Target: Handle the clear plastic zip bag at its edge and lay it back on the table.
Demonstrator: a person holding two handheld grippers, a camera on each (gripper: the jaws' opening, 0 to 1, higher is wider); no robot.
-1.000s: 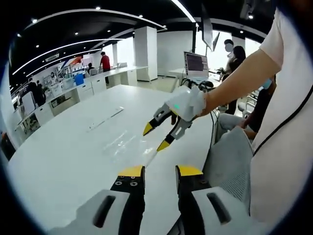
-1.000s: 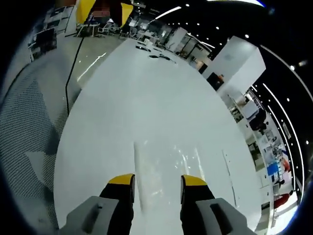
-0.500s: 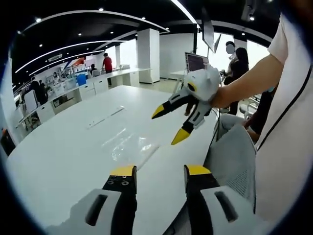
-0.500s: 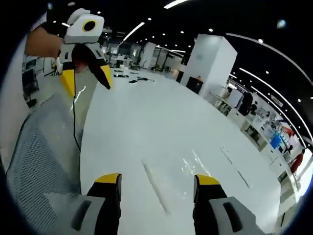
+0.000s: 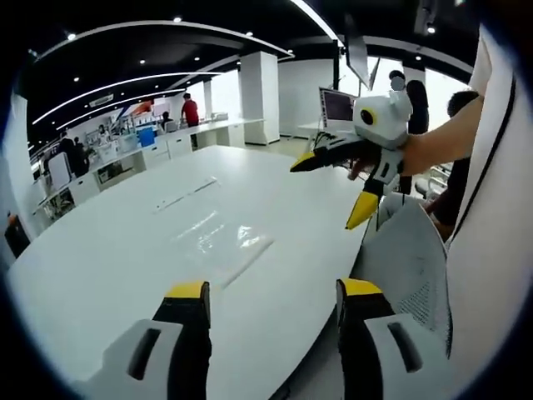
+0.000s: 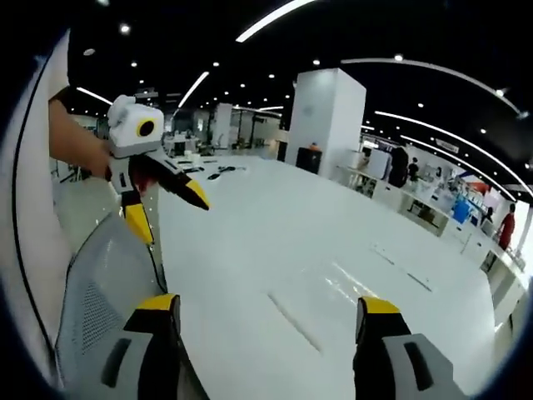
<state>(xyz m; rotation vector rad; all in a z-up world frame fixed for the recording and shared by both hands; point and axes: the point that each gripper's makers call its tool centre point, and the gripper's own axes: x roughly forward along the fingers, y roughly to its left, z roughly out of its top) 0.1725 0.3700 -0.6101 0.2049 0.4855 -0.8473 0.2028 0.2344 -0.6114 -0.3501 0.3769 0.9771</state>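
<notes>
Clear plastic zip bag (image 5: pixel 223 243): lies flat on the white table (image 5: pixel 108 267), ahead of both grippers, touched by neither; also seen at (image 6: pixel 329 292).
Left gripper (image 5: pixel 271 293): jaws spread wide, nothing between them, held above the near table edge.
Right gripper (image 6: pixel 268 307): jaws wide apart, empty.
Grey mesh chair (image 5: pixel 400 258): beside the table's near edge.

Open-plan lab/office: desks (image 5: pixel 179 137), monitors (image 5: pixel 336 107).
</notes>
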